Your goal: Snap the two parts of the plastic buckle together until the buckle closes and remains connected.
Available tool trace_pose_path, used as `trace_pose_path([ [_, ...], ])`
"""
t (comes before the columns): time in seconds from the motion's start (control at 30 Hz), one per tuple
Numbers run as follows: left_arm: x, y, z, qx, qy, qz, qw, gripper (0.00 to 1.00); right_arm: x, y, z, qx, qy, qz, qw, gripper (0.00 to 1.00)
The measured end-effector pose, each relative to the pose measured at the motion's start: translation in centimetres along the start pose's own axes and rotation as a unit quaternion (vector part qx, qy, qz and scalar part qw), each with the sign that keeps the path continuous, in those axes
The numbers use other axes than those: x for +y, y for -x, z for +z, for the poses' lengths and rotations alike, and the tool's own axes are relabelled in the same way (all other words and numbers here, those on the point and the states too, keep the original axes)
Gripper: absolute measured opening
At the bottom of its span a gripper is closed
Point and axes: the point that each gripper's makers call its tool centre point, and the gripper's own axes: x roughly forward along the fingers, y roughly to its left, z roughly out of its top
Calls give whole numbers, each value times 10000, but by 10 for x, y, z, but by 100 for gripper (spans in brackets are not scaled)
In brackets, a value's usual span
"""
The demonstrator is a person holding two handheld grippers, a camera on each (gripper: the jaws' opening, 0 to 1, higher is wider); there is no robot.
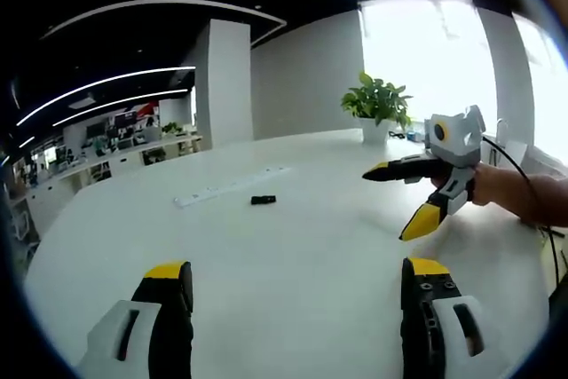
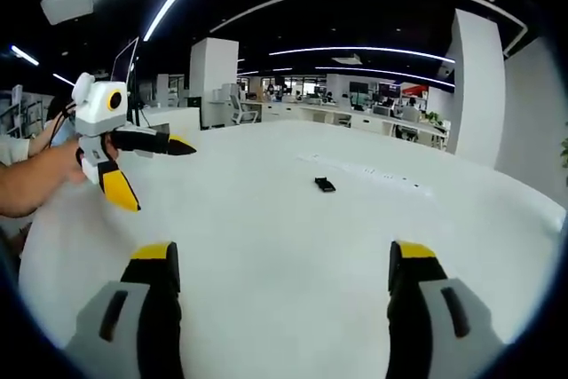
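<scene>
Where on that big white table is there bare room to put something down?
Nearly everywhere. The white table lies bare between the left gripper and the small black buckle, and also from the buckle to the potted plant. Busier spots: the white strip behind the buckle, and the right gripper hovering open.

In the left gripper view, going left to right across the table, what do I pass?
White power strip → black buckle → potted plant → the right claw, held open above the table.

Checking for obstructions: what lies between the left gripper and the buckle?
Bare white table; in the left gripper view nothing lies between the left gripper and the black buckle.
</scene>
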Motion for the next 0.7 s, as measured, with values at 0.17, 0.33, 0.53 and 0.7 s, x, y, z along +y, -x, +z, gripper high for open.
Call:
trace_pose_path([
  [0.17, -4, 5, 1, -21, 2, -18, 10000, 99, -1, 4, 1, -29, -2, -32, 10000, 98],
  [0.33, -7, 11, -1, -32, -9, 6, 10000, 99, 5, 12, -1, -31, -3, -33, 10000, 98],
  [0.53, -12, 20, -2, -61, -8, 16, 10000, 99, 2, 15, -3, -44, -17, -51, 10000, 98],
  [0.7, -13, 23, -4, -49, -10, 46, 10000, 99, 5, 20, -2, -60, 8, -40, 10000, 98],
])
